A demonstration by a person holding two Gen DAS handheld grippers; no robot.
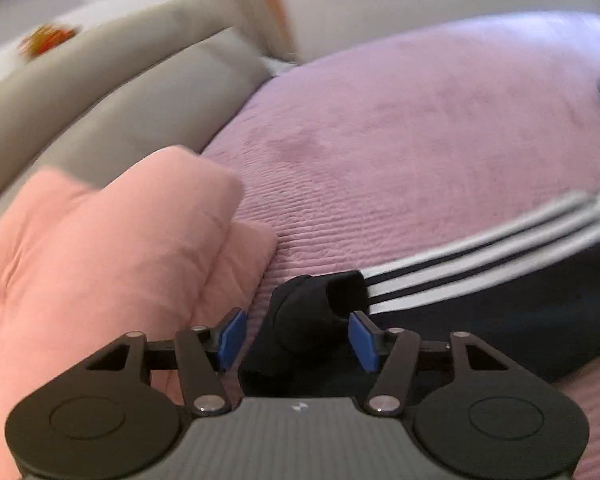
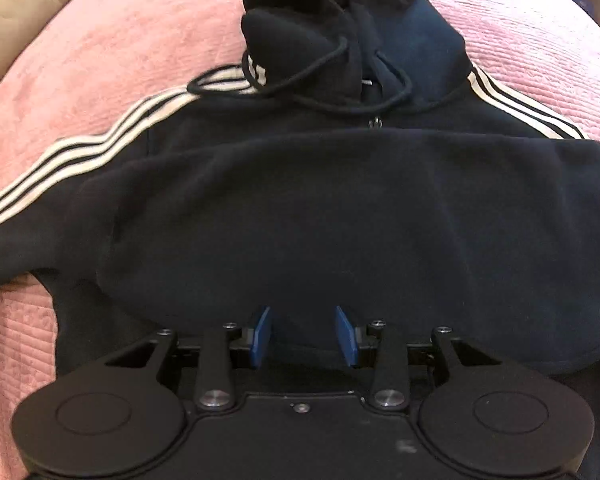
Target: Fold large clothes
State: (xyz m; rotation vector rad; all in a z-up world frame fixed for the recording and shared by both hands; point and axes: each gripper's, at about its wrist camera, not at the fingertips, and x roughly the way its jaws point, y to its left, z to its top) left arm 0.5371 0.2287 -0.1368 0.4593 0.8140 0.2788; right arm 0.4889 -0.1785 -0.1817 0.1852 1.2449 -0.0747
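Observation:
A dark navy hoodie (image 2: pixel 320 208) with white sleeve stripes lies on a pink bedspread (image 2: pixel 100 40), its lower half folded up over the chest and its hood (image 2: pixel 300 12) at the far end. My right gripper (image 2: pixel 303 336) hangs open just above the folded near edge, nothing pinched. In the left wrist view the striped sleeve (image 1: pixel 480 264) stretches out to the right. Its black cuff (image 1: pixel 320 312) sits between the blue pads of my left gripper (image 1: pixel 298 338). Those jaws stand wide, with gaps on both sides of the cuff.
A soft pink bundle of folded fabric (image 1: pixel 100 260) lies on the bed left of the cuff. Behind it runs a beige padded headboard or sofa back (image 1: pixel 100 92). Bare bedspread (image 1: pixel 420 120) spreads beyond the sleeve.

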